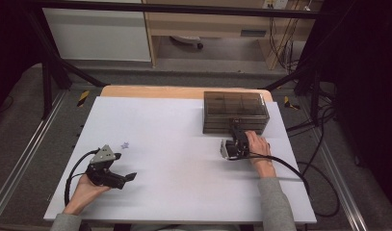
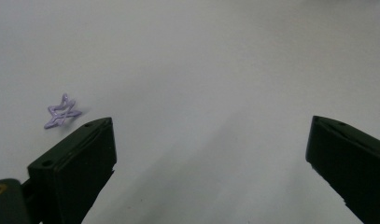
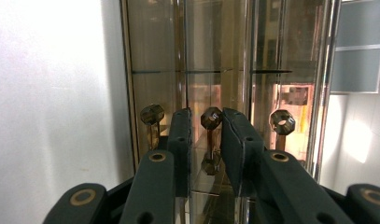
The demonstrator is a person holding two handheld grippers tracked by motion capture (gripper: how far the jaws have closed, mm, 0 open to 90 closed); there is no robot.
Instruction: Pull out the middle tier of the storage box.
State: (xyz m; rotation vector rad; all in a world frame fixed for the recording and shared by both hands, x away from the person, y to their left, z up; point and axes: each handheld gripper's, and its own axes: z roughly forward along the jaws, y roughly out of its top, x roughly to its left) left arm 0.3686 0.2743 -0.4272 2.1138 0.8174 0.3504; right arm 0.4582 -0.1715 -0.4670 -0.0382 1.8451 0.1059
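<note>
Right tongs [image 3: 205, 128] clamped on middle knob [image 3: 211, 118] of smoky, see-through drawer box [image 1: 236, 111]; left tongs [image 2: 211, 149] apart.

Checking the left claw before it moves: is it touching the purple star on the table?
Apart. The left gripper view shows the purple star lying on the white table beyond the left claw, with bare surface between it and the nearest jaw, outside the wide-open jaws.
</note>
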